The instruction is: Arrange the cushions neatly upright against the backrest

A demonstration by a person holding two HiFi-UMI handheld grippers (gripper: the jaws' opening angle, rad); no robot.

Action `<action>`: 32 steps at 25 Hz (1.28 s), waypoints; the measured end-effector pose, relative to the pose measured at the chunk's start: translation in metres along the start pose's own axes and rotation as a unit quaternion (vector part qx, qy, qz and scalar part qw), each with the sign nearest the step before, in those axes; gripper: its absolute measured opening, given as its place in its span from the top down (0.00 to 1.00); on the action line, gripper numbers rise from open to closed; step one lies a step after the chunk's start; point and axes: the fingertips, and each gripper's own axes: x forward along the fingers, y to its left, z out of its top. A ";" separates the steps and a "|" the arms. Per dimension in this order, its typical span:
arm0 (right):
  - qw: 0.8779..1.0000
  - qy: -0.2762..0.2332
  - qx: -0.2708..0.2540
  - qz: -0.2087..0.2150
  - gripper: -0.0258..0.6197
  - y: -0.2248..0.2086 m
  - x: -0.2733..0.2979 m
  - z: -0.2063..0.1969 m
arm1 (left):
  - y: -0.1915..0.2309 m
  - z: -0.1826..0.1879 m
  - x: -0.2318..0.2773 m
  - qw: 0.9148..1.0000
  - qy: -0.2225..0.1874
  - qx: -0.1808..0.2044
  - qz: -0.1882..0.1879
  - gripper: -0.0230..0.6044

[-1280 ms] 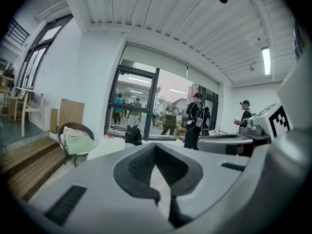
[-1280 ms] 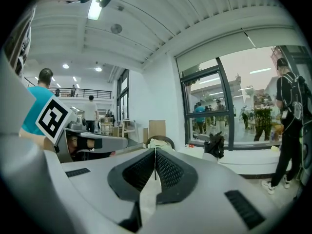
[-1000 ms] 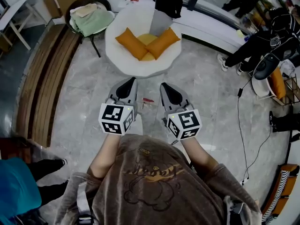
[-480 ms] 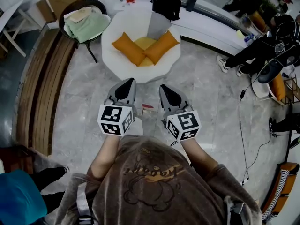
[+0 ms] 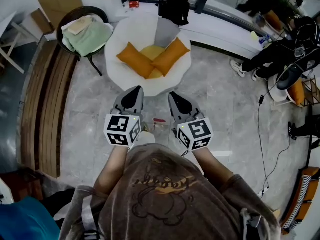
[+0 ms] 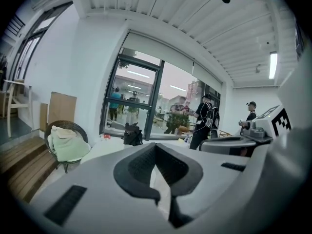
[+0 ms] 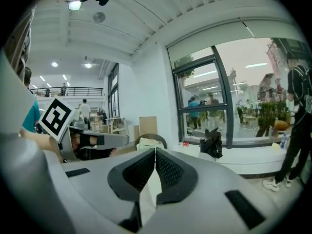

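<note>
Two orange cushions lie flat in a V on the seat of a round white armchair (image 5: 125, 79): the left cushion (image 5: 136, 60) and the right cushion (image 5: 170, 56), with a yellow cushion (image 5: 151, 51) between them and a grey one (image 5: 165, 32) propped against the backrest. My left gripper (image 5: 135, 90) and right gripper (image 5: 174, 96) hover side by side over the floor just short of the chair's front edge. Both are shut with nothing held. The two gripper views look level across the room; the cushions do not show there.
A dark wicker chair (image 5: 66, 19) holding green cloth (image 5: 90, 36) stands left of the armchair, beside a wooden bench (image 5: 40, 109). A black bag (image 5: 174, 9) sits on the white ledge behind. People stand at the right (image 5: 280, 49), and cables (image 5: 260, 134) trail on the marble floor.
The view has shifted so the armchair sits slightly further left and lower in frame. Both grippers stay shut and hold the same spacing.
</note>
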 end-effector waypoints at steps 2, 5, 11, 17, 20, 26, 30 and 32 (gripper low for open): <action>1.000 0.000 0.004 -0.006 0.93 -0.007 0.010 0.005 | 0.007 0.007 0.010 1.000 0.001 0.002 -0.005 0.96; 1.000 0.001 0.013 -0.014 0.93 -0.014 0.028 0.011 | 0.019 0.016 0.023 1.000 0.003 0.004 -0.013 0.96; 1.000 -0.002 0.017 -0.024 0.93 -0.022 0.068 0.019 | 0.048 0.025 0.048 1.000 0.009 0.006 -0.024 0.96; 0.999 -0.006 0.030 -0.044 0.93 -0.035 0.102 0.025 | 0.078 0.030 0.072 0.999 0.019 0.014 -0.039 0.96; 0.998 -0.005 0.035 -0.051 0.93 -0.043 0.113 0.025 | 0.085 0.031 0.082 0.999 0.023 0.016 -0.046 0.96; 0.997 0.000 0.035 -0.062 0.93 -0.052 0.132 0.027 | 0.100 0.035 0.099 0.998 0.024 0.012 -0.057 0.96; 0.997 0.004 0.033 -0.069 0.93 -0.059 0.139 0.029 | 0.105 0.037 0.109 0.998 0.024 0.009 -0.062 0.96; 0.997 0.006 0.033 -0.069 0.93 -0.063 0.143 0.029 | 0.107 0.038 0.115 0.998 0.024 0.007 -0.062 0.96</action>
